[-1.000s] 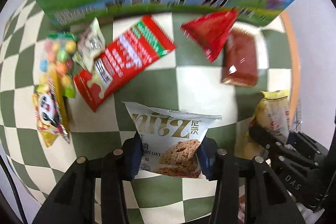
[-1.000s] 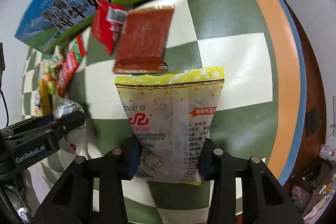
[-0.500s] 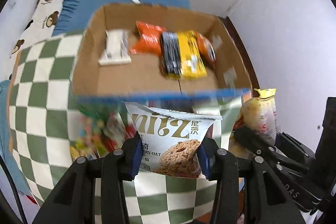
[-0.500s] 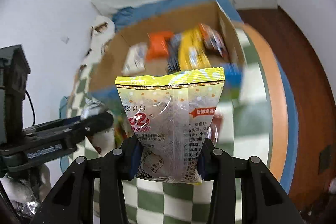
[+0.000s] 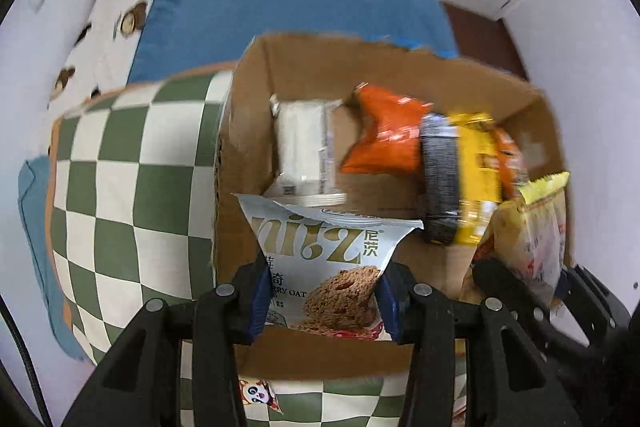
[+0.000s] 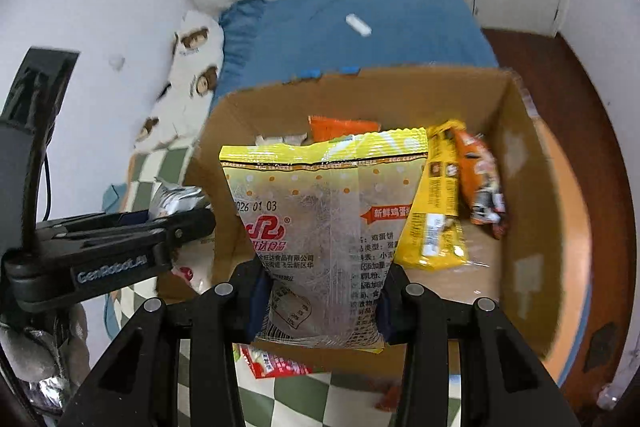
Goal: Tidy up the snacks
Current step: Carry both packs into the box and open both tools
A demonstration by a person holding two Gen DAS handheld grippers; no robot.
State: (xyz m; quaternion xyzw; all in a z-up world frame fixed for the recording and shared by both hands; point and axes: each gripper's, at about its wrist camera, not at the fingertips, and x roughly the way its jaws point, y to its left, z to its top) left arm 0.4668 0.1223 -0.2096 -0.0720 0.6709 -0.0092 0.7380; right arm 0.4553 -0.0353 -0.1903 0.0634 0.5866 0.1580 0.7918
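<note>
My left gripper [image 5: 322, 301] is shut on a white oat-cookie packet [image 5: 328, 259] and holds it over the near edge of an open cardboard box [image 5: 256, 99]. My right gripper [image 6: 320, 303] is shut on a yellow egg-biscuit bag [image 6: 320, 219], also held above the box [image 6: 532, 211]. That bag also shows at the right of the left wrist view [image 5: 532, 227]. Inside the box lie a white packet [image 5: 304, 147], an orange packet [image 5: 384, 135] and a yellow-and-black packet [image 5: 464, 179]. The left gripper shows in the right wrist view [image 6: 120, 247].
The box stands on a green-and-white checked table [image 5: 120, 163]. Red snack packets [image 6: 276, 363] lie on the table in front of the box. A blue bed [image 5: 288, 7] with a bear-print pillow [image 5: 108, 19] is behind the table. A wall is at the right.
Both grippers have lifted their packets off the table and moved forward over the open box. The loose snacks on the table have dropped out of the left view.
</note>
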